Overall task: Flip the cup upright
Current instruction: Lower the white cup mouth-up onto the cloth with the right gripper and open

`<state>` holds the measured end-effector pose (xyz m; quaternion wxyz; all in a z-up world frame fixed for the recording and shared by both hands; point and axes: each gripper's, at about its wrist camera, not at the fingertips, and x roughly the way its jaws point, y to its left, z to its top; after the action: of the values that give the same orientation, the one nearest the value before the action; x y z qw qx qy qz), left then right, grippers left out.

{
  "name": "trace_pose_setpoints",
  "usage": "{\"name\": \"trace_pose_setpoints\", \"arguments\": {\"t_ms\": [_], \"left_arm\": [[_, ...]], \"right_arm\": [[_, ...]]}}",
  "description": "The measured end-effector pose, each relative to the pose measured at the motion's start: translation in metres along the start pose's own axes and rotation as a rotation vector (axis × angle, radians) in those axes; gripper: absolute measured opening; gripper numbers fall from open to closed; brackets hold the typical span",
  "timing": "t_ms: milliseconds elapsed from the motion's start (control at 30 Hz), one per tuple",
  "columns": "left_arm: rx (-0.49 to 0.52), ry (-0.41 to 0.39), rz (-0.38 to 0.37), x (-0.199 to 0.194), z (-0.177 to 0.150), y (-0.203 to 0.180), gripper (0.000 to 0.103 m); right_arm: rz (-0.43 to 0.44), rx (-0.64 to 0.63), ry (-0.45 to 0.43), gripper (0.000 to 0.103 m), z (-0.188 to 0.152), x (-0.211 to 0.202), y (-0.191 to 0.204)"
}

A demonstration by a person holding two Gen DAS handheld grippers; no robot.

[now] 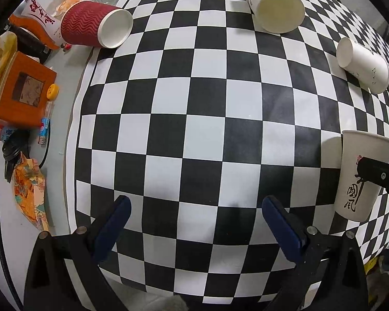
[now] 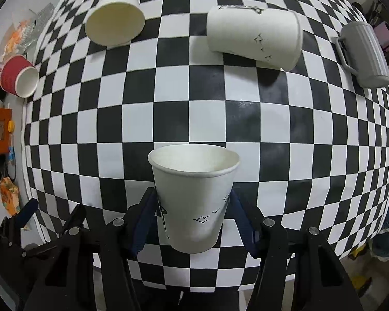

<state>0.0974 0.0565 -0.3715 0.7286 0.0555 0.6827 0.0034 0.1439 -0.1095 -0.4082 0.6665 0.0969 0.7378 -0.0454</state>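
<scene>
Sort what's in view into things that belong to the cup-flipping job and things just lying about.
Job:
- right gripper, shut on the upright white paper cup
- red ripple cup, on its side
- cream paper cup, on its side
- starred white paper cup, on its side
- grey mug, tipped over
- left gripper, open

Lying about:
- orange box
- snack packets

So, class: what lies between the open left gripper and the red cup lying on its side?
In the left wrist view, only bare checkered mat lies between the left gripper and the red cup; nothing else sits on that stretch.
</scene>
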Motion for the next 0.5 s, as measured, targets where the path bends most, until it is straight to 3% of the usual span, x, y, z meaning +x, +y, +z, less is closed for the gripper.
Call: {"name": "trace_pose_setpoints", "arguments": {"t_ms": [200, 300, 500], "left_arm": [[0.004, 0.003, -0.063, -0.002, -0.003, 0.004, 0.103], [0.009, 0.005, -0.065, -0.004, -0.004, 0.002, 0.103], [0.008, 0.006, -0.041, -0.001, 0.0, 0.001, 0.103]], "right_arm": [[0.044, 0.052, -0.14, 0.06, -0.022, -0.02, -0.009], [0.027, 0.072, -0.247, 0.06, -0.029, -0.032, -0.011], [-0.013, 0.092, -0.458, 0.06, -0.012, -0.052, -0.025]]}}
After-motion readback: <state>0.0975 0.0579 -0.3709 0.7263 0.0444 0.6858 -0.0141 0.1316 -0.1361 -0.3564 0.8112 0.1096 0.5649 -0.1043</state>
